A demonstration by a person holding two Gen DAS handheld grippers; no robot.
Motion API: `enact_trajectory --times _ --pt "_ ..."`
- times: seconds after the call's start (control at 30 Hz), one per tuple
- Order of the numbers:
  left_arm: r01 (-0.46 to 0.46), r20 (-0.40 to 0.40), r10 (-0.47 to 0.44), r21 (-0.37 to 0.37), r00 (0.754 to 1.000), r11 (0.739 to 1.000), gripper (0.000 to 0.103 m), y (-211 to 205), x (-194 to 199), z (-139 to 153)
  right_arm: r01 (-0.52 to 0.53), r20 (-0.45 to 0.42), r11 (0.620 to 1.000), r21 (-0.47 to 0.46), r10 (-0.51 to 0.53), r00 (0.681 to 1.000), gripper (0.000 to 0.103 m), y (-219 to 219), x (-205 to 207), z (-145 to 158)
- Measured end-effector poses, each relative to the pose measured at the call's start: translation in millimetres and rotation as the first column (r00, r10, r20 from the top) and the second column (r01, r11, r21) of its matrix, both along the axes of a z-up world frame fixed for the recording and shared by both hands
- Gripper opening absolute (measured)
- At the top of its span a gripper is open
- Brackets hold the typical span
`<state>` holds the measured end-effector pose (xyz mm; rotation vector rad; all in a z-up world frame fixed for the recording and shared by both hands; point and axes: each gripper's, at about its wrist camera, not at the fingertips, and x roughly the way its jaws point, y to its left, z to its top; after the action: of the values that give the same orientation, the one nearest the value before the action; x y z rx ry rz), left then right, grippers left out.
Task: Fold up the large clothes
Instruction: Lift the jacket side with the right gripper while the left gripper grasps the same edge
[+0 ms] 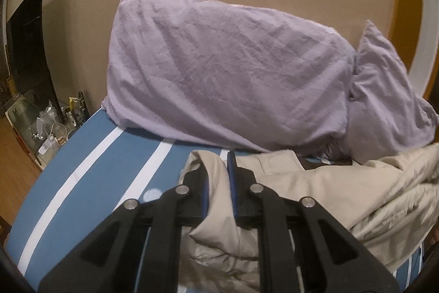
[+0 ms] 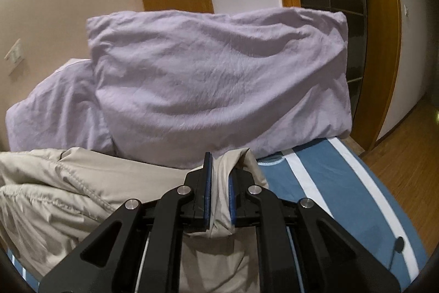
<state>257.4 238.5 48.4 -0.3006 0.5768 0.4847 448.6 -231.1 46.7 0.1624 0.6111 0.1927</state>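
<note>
A large beige garment [image 1: 315, 191] lies bunched on a blue bed sheet with white stripes [image 1: 90, 177]. My left gripper [image 1: 218, 172] is shut on a fold at the garment's left edge, held a little above the bed. In the right wrist view the same garment [image 2: 68, 194] spreads to the left, and my right gripper [image 2: 219, 169] is shut on a fold at its right edge. The cloth bulges out below both sets of jaws.
Two lilac pillows [image 1: 219, 73] [image 2: 219, 81] lean against the wall behind the garment. A cluttered bedside table with bottles [image 1: 49, 128] stands left of the bed. A wooden door frame [image 2: 384, 32] and wood floor [image 2: 397, 150] are to the right.
</note>
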Motion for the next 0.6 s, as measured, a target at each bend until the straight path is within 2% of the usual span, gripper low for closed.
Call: enact_trajectory --times 0.3,0.6 --pt "-0.074 -0.066 0.077 0.058 0.995 0.996 0.013 20 68 -42 0.077 -0.027 0.997 -0.028 -0.078 0.997 0.010 26 56 -46" --pt "-0.101 -0.120 0.120 0.153 0.985 0.983 0.015 17 109 -80 0.101 -0.125 0.991 -0.090 -0.111 0.986 0.010 42 92 -90"
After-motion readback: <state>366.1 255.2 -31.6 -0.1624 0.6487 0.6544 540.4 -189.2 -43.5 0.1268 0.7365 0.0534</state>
